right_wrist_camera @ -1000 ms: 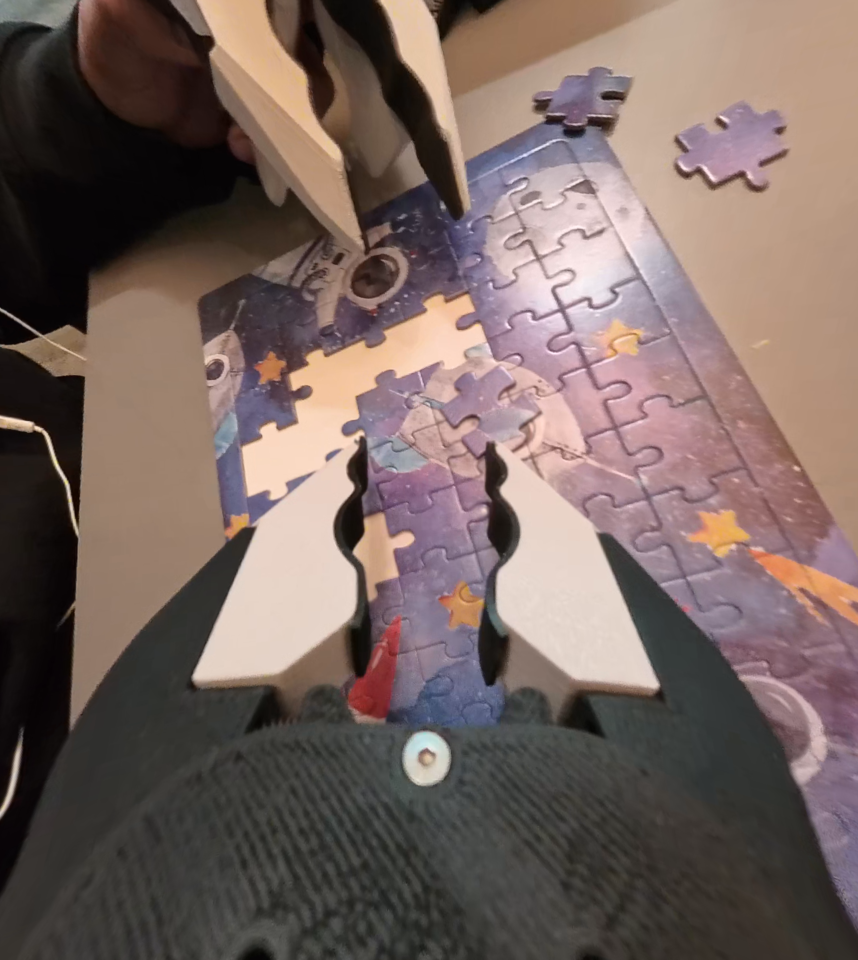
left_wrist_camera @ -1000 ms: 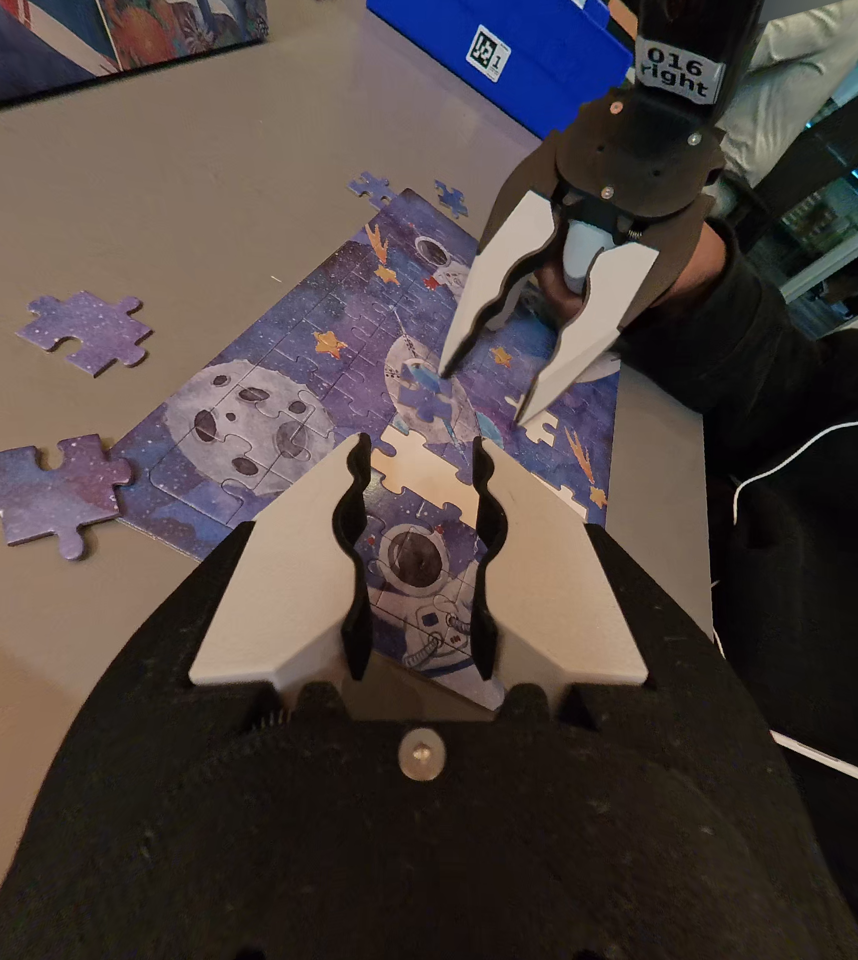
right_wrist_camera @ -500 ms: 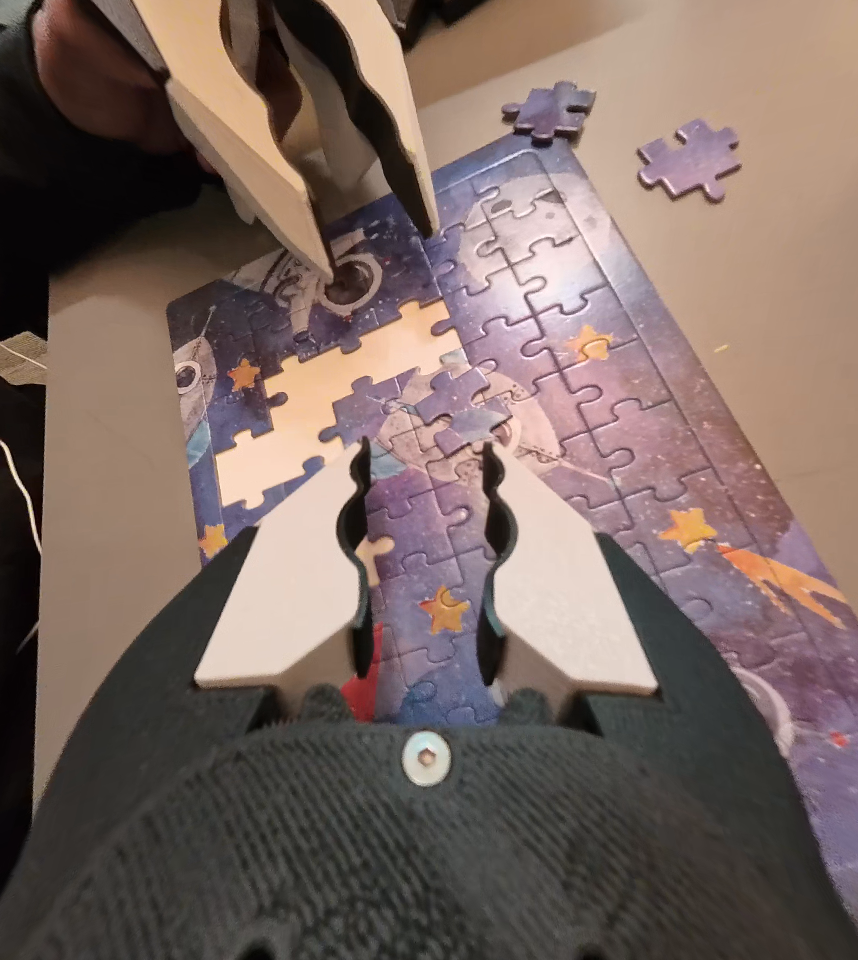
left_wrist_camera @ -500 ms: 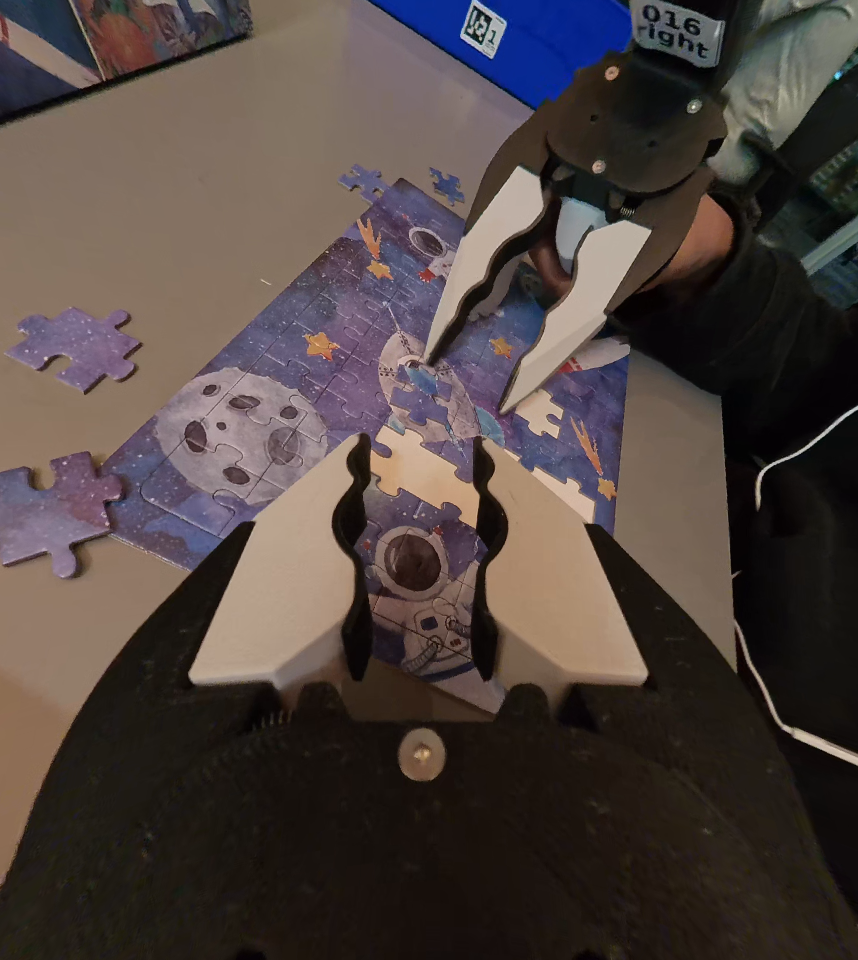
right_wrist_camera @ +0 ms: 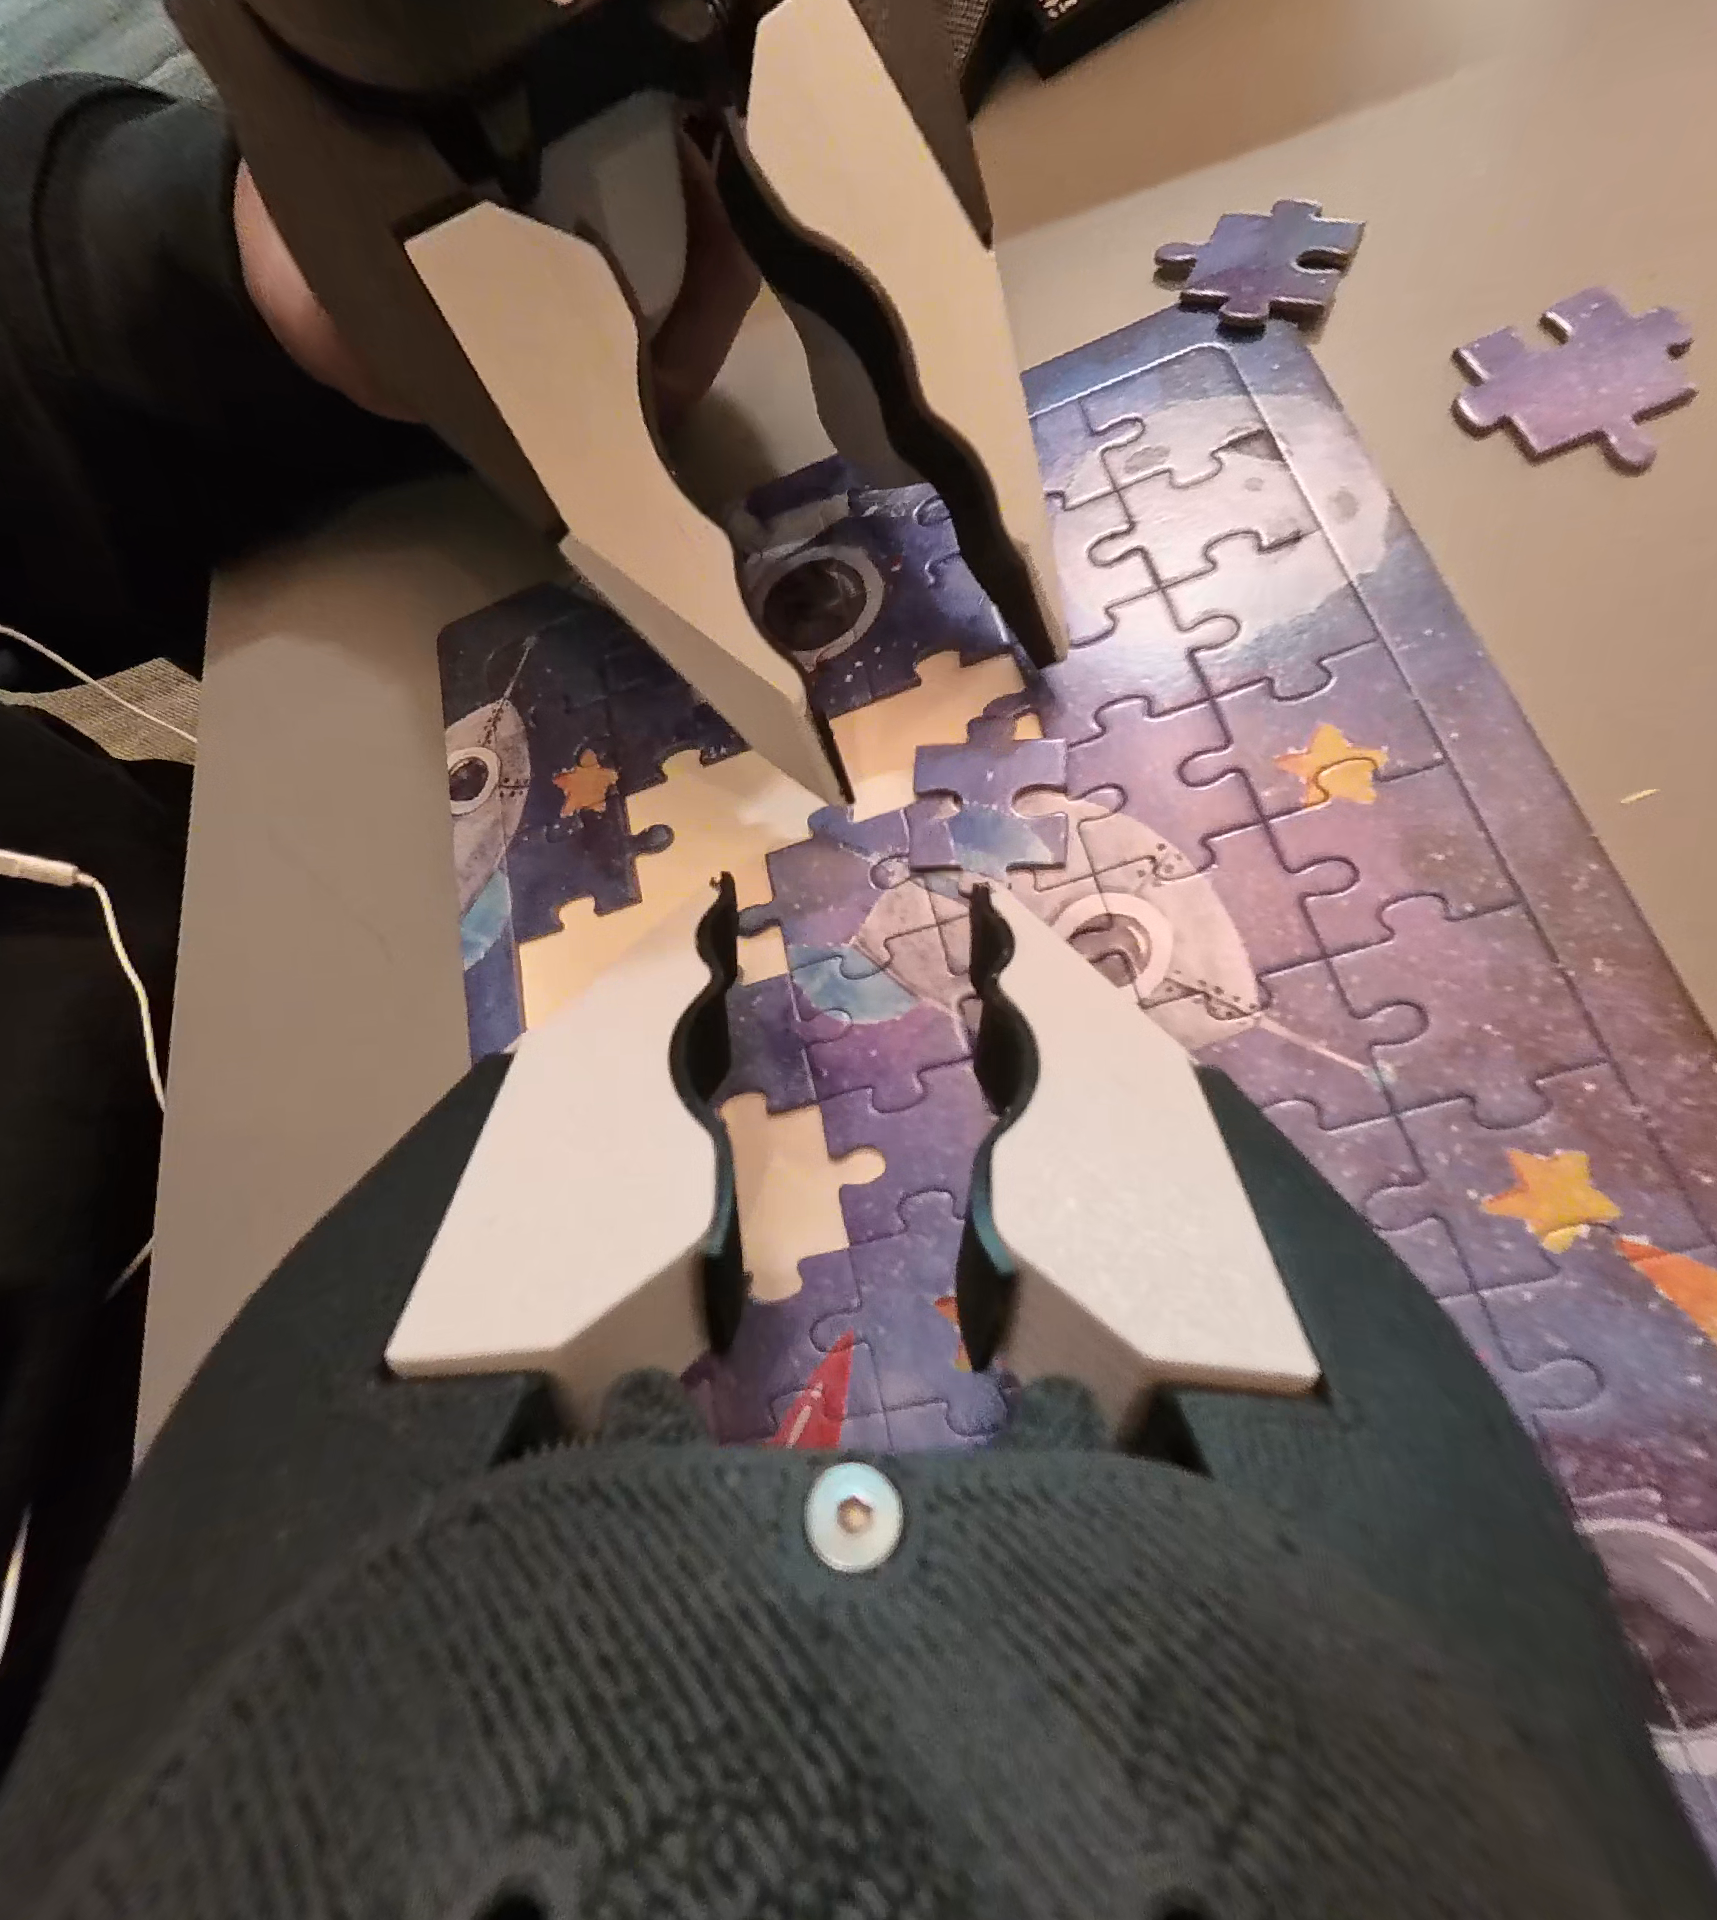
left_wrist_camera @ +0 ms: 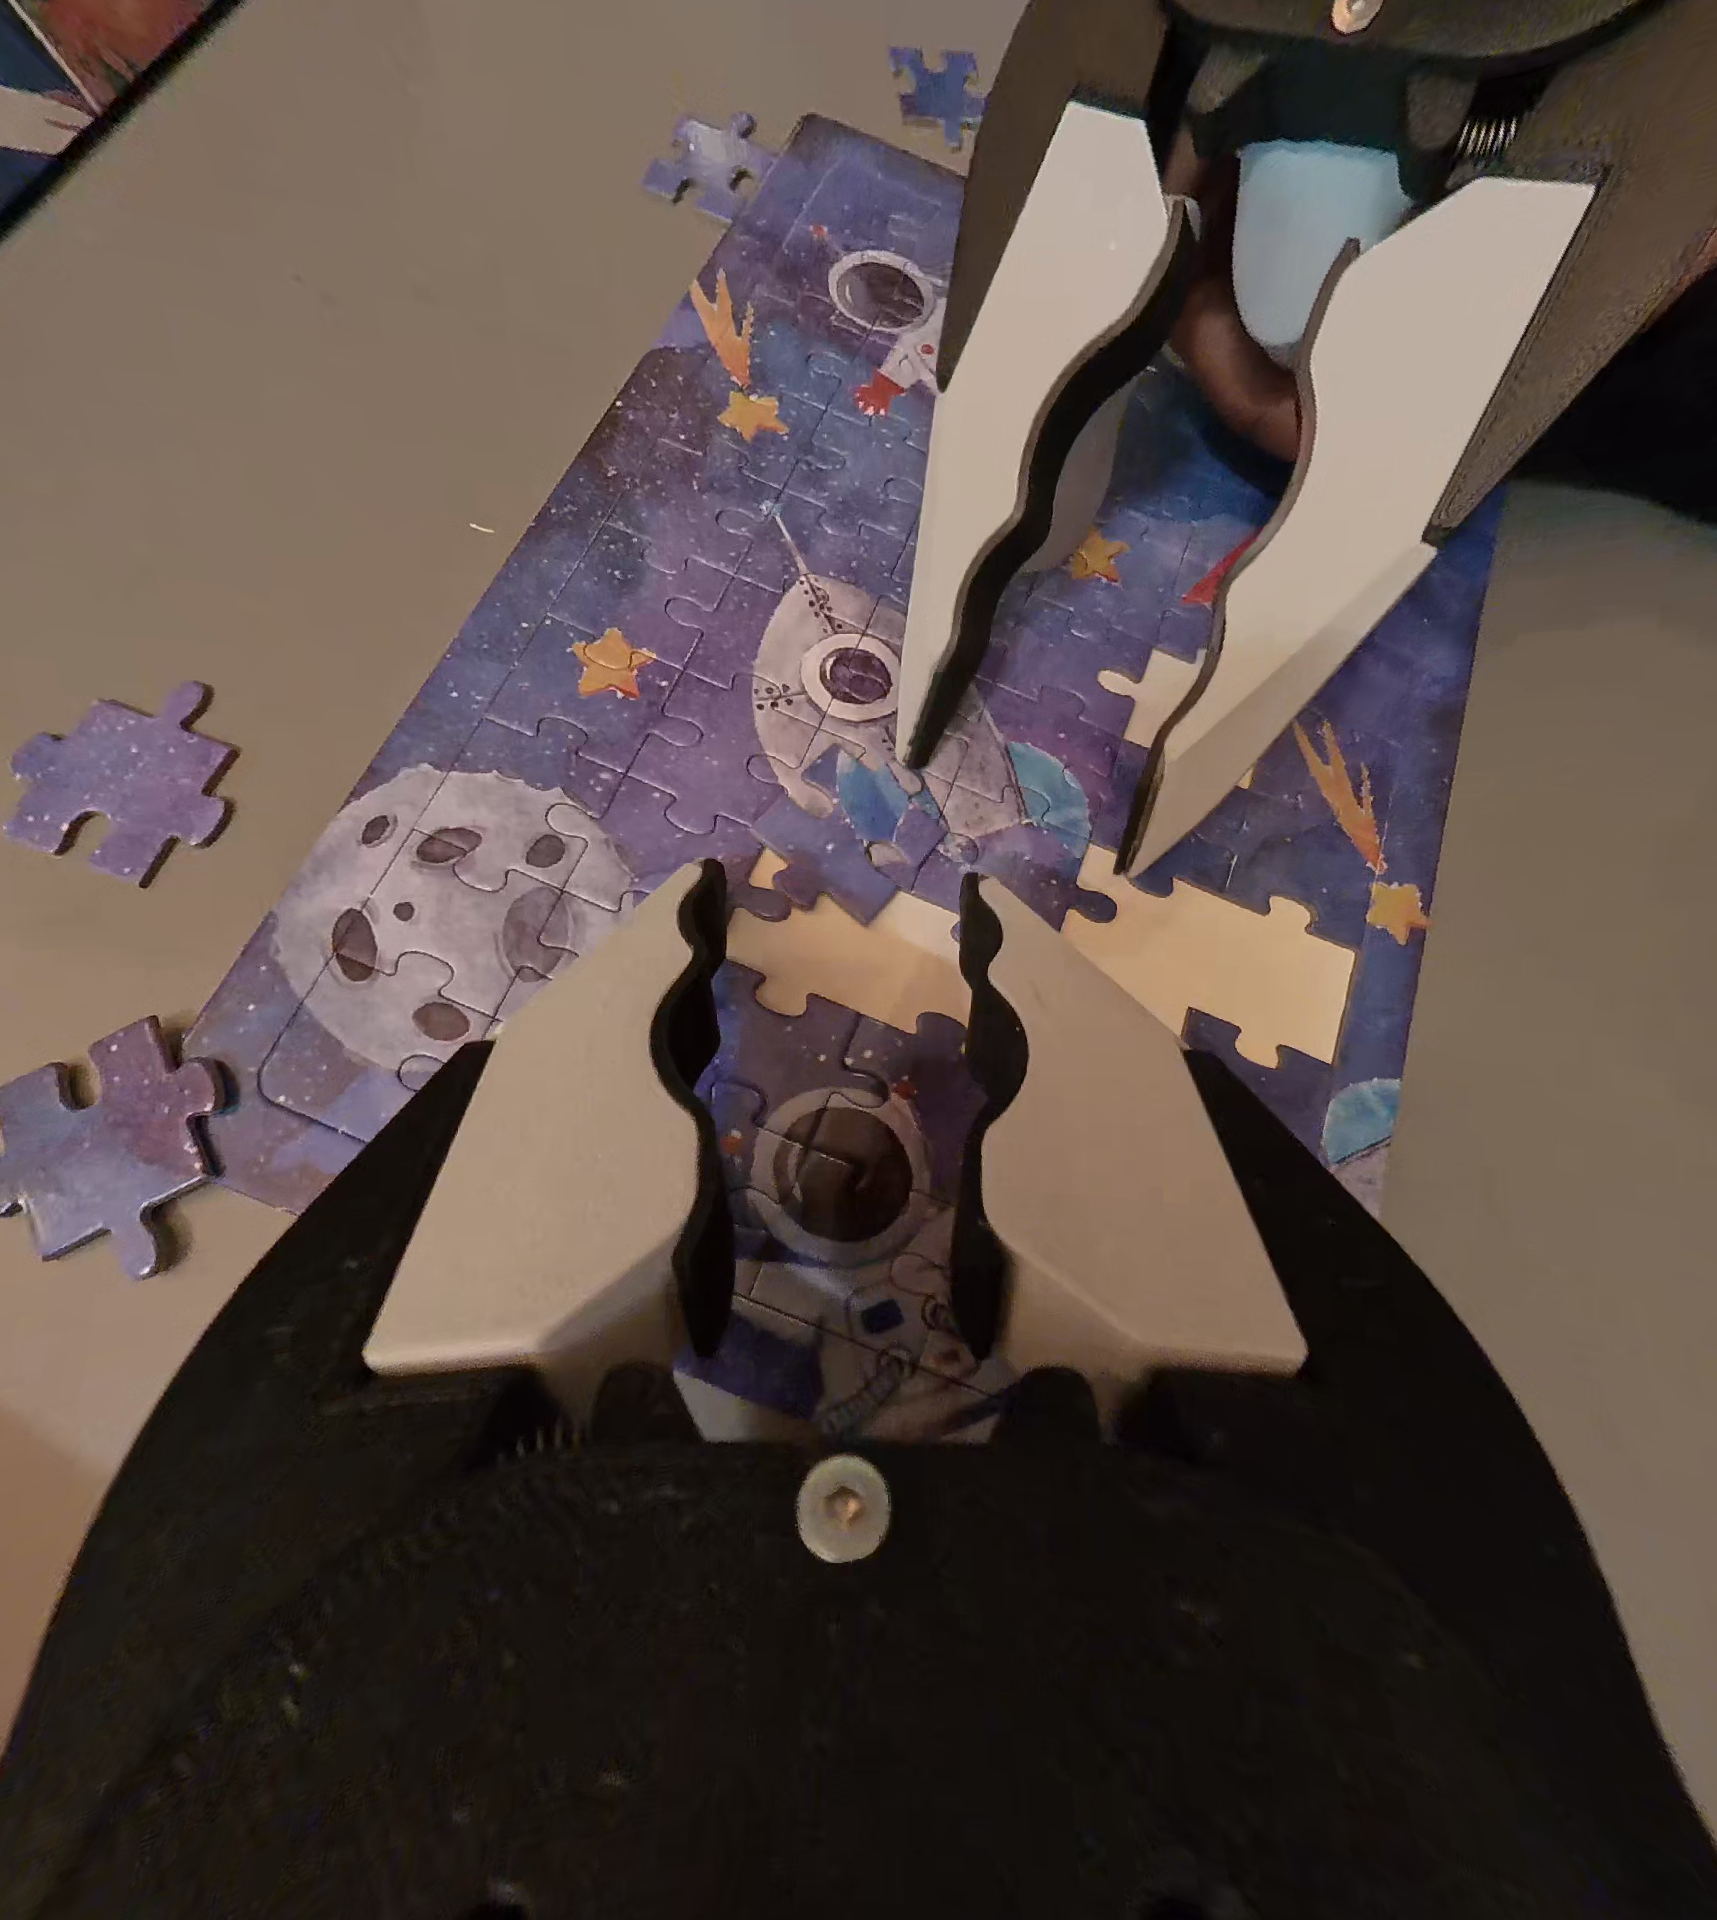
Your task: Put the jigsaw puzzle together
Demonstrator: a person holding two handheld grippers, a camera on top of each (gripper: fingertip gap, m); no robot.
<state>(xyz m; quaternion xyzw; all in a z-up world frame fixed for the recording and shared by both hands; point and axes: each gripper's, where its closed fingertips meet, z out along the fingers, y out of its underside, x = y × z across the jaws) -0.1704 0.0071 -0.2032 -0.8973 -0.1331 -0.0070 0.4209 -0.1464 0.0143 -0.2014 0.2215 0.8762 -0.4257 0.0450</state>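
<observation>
Space-themed jigsaw puzzle (left_wrist_camera: 688,665) on a grey bench (left_wrist_camera: 241,416), mostly assembled, with 2 grippers facing each other across a pale unfilled gap (left_wrist_camera: 1218,961). Both have come lower and closer to the puzzle than 1 second ago, so the tips now nearly meet over the gap.

The left gripper (left_wrist_camera: 838,883) is spread and holds nothing; its tips sit at the near edge of the gap, above the astronaut picture. The right gripper (left_wrist_camera: 1025,810) is also spread and empty, with 1 tip just beside a loose piece (right_wrist_camera: 994,805) and the other over the gap's far edge. That loose piece lies askew on top of assembled pieces, directly ahead of the right gripper's tips and overhanging the gap rather than seated in it. Whether either tip touches it cannot be told.

Judged from this layout, the step in hand is nudging or picking up the loose piece to seat it in the gap; the approach suggests contact is imminent. A second, smaller hole (right_wrist_camera: 792,1195) lies between the right gripper's fingers. Four spare pieces rest on the bench: 2 to the left of the left gripper (left_wrist_camera: 121,779) (left_wrist_camera: 101,1143), 2 beyond the puzzle's far end (left_wrist_camera: 714,161) (left_wrist_camera: 937,88).
</observation>
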